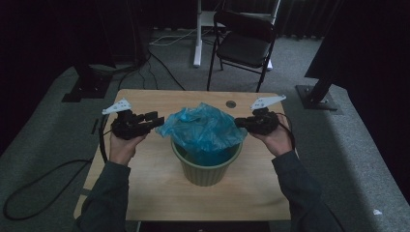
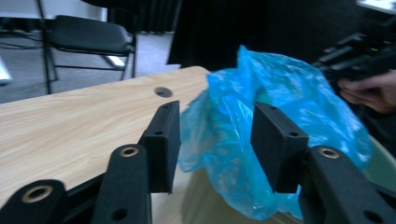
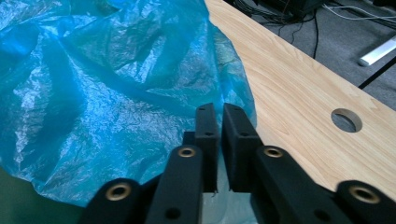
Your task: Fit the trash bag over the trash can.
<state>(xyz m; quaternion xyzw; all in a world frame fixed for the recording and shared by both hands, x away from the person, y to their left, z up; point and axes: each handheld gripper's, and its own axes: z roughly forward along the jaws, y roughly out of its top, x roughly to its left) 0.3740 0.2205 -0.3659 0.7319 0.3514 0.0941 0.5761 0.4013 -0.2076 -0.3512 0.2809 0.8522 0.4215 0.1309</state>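
A blue plastic bag (image 1: pixel 205 126) billows out of a green ribbed bin (image 1: pixel 205 171) standing mid-table. My left gripper (image 1: pixel 157 120) is level with the bag's left edge. In the left gripper view its jaws (image 2: pixel 217 140) stand wide apart, with a fold of the bag (image 2: pixel 289 88) reaching between them and neither pad pressing on it. My right gripper (image 1: pixel 239 123) is at the bag's right edge. Seen from the right gripper view, its jaws (image 3: pixel 219 112) are closed together on the thin edge of the bag (image 3: pixel 93 93).
The wooden table (image 1: pixel 145 164) has a round cable hole (image 1: pixel 230 104) near its far edge. A black folding chair (image 1: pixel 244 43) stands behind the table on grey carpet. Cables (image 1: pixel 164 72) run across the floor, and a cable (image 1: pixel 29 193) loops at the left.
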